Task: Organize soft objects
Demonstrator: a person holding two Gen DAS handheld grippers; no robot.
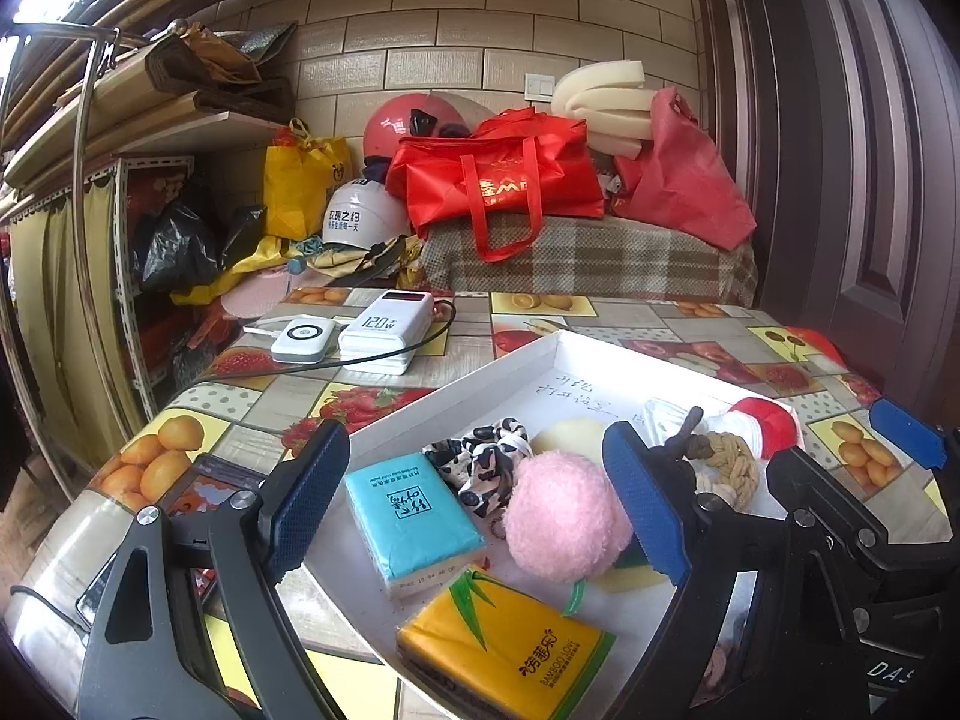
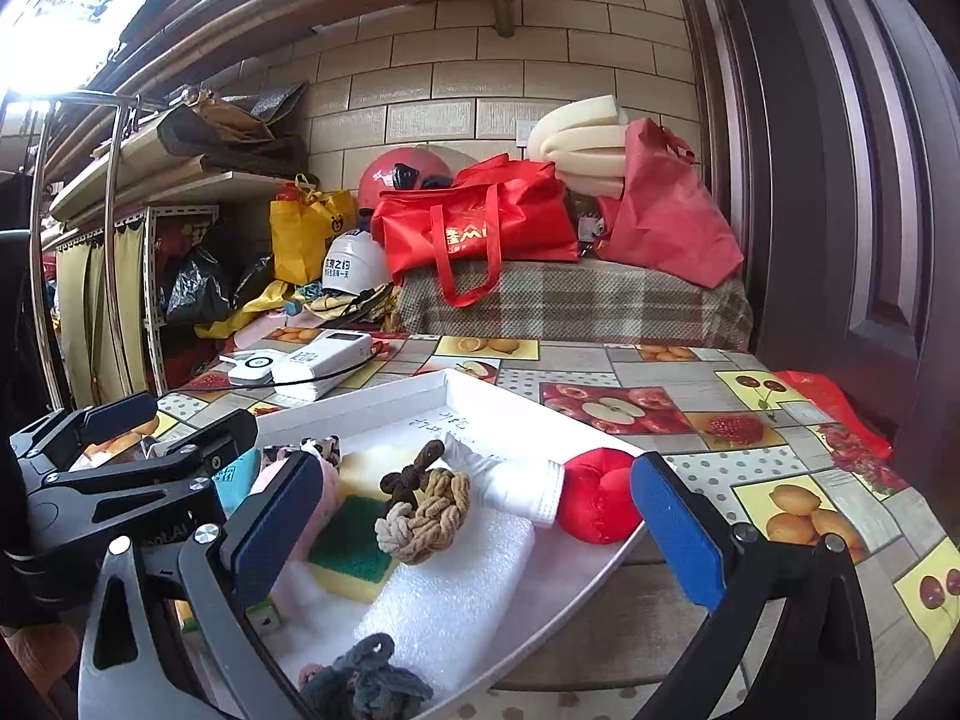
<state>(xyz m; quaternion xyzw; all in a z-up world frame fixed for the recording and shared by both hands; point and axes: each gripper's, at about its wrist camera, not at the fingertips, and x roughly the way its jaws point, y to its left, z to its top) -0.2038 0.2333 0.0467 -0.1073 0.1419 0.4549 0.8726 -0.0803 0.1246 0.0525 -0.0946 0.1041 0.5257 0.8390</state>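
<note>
Tissue packs (image 1: 414, 519) left view only; foam sheet (image 2: 444, 594) right view only; both tools spread, empty.

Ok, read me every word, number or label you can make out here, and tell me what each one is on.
"120 W": white power bank.
"BAMBOO LOVE", under Chinese characters: yellow tissue pack.
Chinese characters, unclear: white helmet, red bag, blue tissue pack.
Handwriting on tray floor: illegible.
</note>
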